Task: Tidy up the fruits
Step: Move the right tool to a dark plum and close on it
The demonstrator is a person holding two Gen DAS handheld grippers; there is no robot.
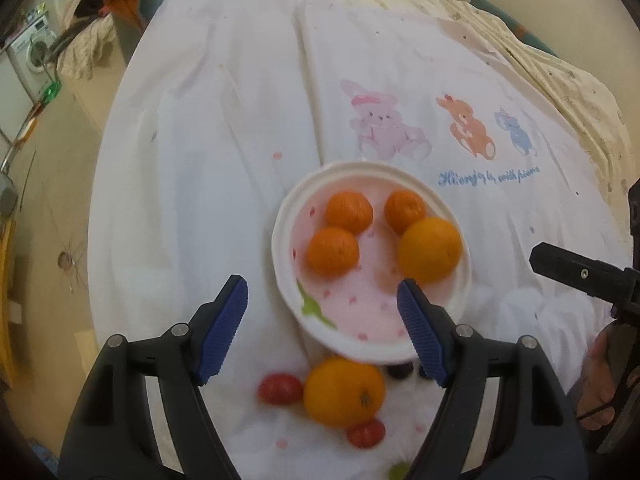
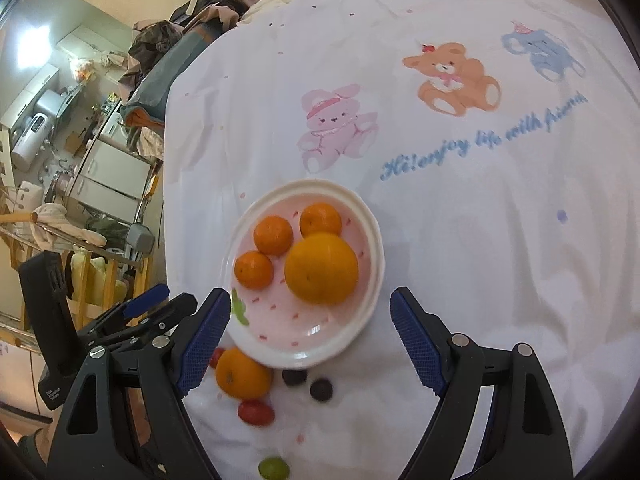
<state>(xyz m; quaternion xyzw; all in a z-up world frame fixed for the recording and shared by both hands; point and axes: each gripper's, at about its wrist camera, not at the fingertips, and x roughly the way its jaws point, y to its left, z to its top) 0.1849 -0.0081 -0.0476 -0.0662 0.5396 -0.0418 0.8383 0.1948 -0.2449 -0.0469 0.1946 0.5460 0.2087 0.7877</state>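
With both the left tongs (image 1: pixel 322 312) and right tongs (image 2: pixel 310 326) hanging wide and empty, the person is seemingly between placements, needing next to grasp the loose orange (image 1: pixel 344 392) at lower centre, below the plate (image 1: pixel 286 268).

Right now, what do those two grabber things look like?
Both are black plastic. The left gripper has two triangular cut-out arms with silver bolts and ribbed blue pads. The right gripper matches, with dotted blue pads. A thin black cable hangs by the hand.
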